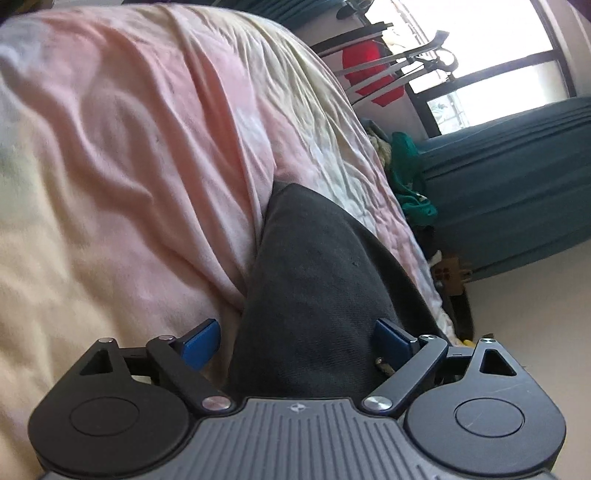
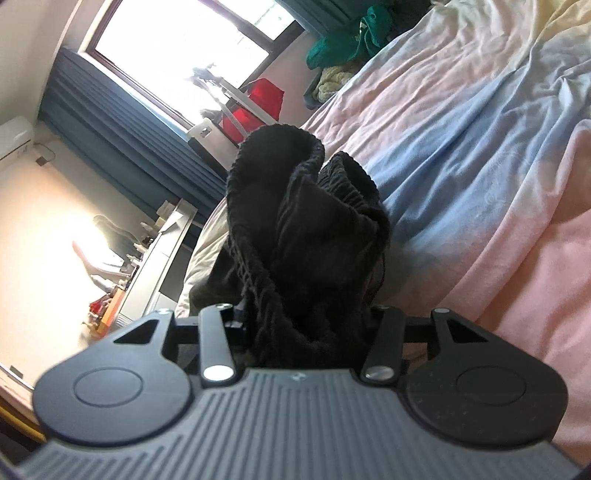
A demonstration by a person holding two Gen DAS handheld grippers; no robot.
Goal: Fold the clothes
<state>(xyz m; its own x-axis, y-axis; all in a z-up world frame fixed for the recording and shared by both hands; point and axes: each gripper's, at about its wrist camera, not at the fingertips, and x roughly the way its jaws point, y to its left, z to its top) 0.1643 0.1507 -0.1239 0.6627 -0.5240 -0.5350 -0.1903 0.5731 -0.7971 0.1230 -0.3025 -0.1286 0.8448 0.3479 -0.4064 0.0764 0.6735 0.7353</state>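
A dark grey garment (image 1: pixel 314 280) lies on the pastel bed sheet (image 1: pixel 129 166). My left gripper (image 1: pixel 297 341) is open, its blue fingertips (image 1: pixel 201 345) standing on either side of the cloth without pinching it. In the right wrist view the same dark garment (image 2: pixel 306 229) shows its ribbed elastic waistband bunched upright. My right gripper (image 2: pixel 306 325) has the cloth between its jaws, which stand fairly wide; the fingertips are hidden by the fabric, so I cannot tell whether they grip it.
The bed sheet (image 2: pixel 480 147) fills most of both views. Green clothes (image 2: pixel 347 33) are piled at the bed's far end. A red item on a rack (image 2: pixel 258 107), teal curtains (image 1: pixel 517 192) and a bright window (image 1: pixel 480 44) are beyond the bed.
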